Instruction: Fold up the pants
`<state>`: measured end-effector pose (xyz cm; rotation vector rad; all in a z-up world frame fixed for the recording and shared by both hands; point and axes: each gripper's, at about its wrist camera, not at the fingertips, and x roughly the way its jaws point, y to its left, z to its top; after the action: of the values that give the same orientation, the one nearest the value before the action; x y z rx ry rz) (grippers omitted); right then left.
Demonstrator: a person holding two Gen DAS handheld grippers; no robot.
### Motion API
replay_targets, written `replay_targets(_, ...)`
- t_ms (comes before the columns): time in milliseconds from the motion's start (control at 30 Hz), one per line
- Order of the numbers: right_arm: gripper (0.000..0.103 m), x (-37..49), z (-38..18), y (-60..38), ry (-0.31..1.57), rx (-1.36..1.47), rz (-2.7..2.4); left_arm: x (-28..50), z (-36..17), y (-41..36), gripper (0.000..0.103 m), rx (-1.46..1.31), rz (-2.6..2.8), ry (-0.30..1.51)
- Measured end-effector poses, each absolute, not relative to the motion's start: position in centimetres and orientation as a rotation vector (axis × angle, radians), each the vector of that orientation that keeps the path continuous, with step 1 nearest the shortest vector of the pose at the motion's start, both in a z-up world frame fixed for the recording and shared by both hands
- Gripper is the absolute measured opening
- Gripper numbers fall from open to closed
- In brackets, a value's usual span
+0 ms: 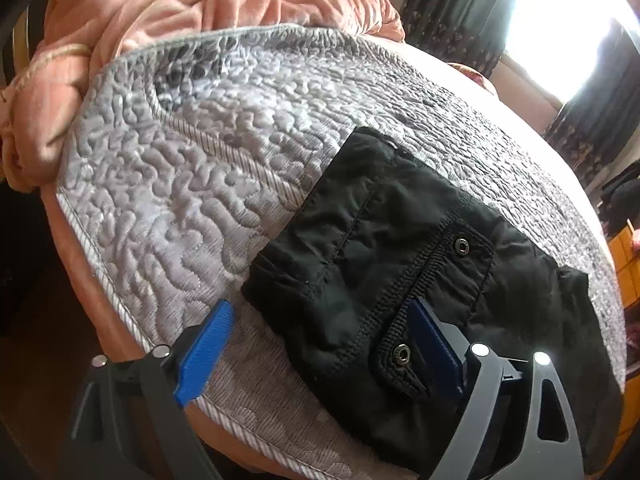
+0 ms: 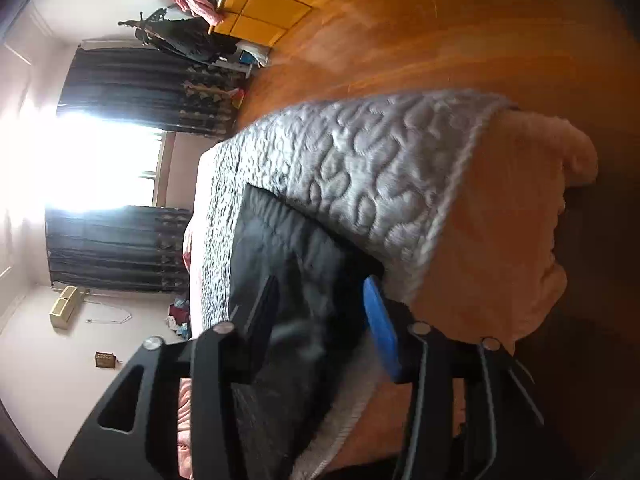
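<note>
- Blue-padded fingers [image 1: 208, 340] of the left gripper [image 1: 320, 344] are spread wide, one over the quilt, the other above the folded black pants [image 1: 400, 240], nothing clamped.
- Black fabric sits between the right gripper [image 2: 320, 328] pads, parted, not pinching.
- The pants lie folded near the edge of the grey quilted bedspread [image 1: 180, 160].
- Beyond, a rumpled pink fleece blanket [image 1: 180, 0]; farther off, dark curtains [image 1: 452, 4] by a bright window.

Daylight from window [image 1: 568, 28] blows out white for me; right wrist view motion-blurred, fisheye edges bent, dark.
</note>
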<state>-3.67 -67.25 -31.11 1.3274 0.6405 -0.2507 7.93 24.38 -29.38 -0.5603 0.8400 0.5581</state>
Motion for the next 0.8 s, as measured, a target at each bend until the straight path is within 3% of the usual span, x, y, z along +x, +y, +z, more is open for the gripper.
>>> replay_targets(467,0.052,-1.3,-35.6,-65.7,0.654,1.403,-0.186,8.6,-28.8,22.6,0.089,-0.462,0.564,0.849)
replay_targets(667,0.054,0.0,-34.8,-64.9,0.632,1.356,-0.091,9.2,-29.0,22.2,0.089,-0.44,0.554,0.865)
replay_targets(700,0.052,0.1,-35.6,-65.1,0.65,1.372,-0.102,9.3,-29.0,22.2,0.089,-0.439,0.554,0.868)
replay_targets(733,0.043,0.2,-36.6,-65.2,0.656,1.408,-0.103,9.3,-29.0,22.3,0.089,-0.438,0.551,0.871)
replay_targets(800,0.045,0.1,-36.8,-65.1,0.633,1.425,-0.092,9.5,-29.1,22.3,0.089,-0.439,0.536,0.875)
